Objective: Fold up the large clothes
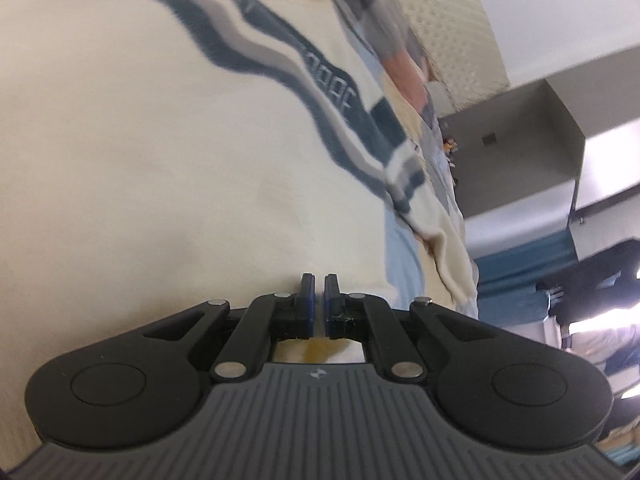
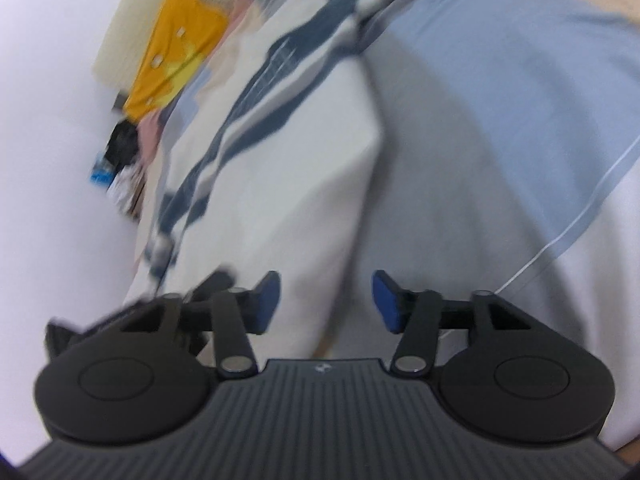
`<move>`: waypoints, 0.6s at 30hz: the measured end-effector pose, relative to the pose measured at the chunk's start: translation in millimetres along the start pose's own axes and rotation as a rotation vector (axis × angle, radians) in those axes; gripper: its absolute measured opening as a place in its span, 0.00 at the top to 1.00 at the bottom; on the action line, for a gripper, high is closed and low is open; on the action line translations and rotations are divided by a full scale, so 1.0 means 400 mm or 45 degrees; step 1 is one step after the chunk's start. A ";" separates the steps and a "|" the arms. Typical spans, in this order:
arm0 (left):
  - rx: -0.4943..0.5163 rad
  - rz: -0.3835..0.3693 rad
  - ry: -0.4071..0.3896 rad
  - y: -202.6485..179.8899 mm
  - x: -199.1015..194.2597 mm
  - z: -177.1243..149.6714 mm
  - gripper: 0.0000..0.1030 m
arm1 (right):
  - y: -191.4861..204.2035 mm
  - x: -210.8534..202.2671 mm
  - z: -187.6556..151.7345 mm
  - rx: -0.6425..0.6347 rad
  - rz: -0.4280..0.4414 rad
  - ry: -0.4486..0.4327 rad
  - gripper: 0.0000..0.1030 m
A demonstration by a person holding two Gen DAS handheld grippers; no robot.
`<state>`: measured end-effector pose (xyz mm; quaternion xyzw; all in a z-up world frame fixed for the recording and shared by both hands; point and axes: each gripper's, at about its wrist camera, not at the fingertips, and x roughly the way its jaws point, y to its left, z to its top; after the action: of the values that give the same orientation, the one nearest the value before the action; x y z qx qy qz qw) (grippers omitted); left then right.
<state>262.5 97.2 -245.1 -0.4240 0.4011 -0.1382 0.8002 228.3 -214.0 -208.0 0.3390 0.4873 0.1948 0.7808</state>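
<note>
Under both grippers: cream sweater (image 1: pixel 160 160), soft, limp, bulky; best taken at hem edge. Left gripper (image 1: pixel 319 300) clenched, whether on cloth unclear. Right gripper (image 2: pixel 326 300) released above fold.

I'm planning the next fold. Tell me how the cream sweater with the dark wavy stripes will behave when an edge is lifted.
Probably floppy: the cream sweater already drapes in soft creases, and its cuff lies bunched. Likely fairly heavy for a garment, as it looks thick at its edge. It may drag the light blue cloth beneath it.
</note>
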 end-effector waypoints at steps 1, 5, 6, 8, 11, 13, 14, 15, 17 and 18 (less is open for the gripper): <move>-0.010 0.004 -0.001 0.004 0.001 0.002 0.95 | 0.007 0.010 -0.010 -0.003 0.024 0.036 0.49; -0.017 0.014 -0.010 0.006 0.008 0.003 0.95 | 0.047 0.039 -0.041 -0.113 0.052 0.141 0.49; -0.016 0.017 -0.014 0.008 0.007 0.003 0.95 | 0.055 0.042 -0.047 -0.131 0.054 0.159 0.49; -0.015 0.032 -0.029 0.009 0.007 0.005 1.00 | 0.062 0.052 -0.059 -0.125 0.078 0.207 0.49; -0.049 0.034 -0.050 0.022 0.000 0.014 1.00 | 0.044 0.063 -0.075 0.014 0.134 0.252 0.47; -0.051 0.031 -0.055 0.029 -0.008 0.018 1.00 | 0.016 0.060 -0.081 0.179 0.170 0.209 0.46; -0.046 0.030 -0.055 0.028 -0.009 0.019 1.00 | 0.006 0.064 -0.086 0.238 0.173 0.210 0.46; -0.046 0.025 -0.053 0.026 -0.008 0.020 1.00 | -0.001 0.064 -0.090 0.279 0.176 0.194 0.46; -0.028 0.024 -0.043 0.020 -0.006 0.017 0.99 | -0.015 0.060 -0.096 0.353 0.191 0.153 0.46; -0.012 0.029 -0.041 0.015 -0.007 0.015 0.99 | -0.018 0.054 -0.096 0.369 0.200 0.142 0.47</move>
<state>264.6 105.9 -246.4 -0.4253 0.3936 -0.1206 0.8061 203.4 -192.3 -238.4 0.4738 0.5247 0.2014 0.6780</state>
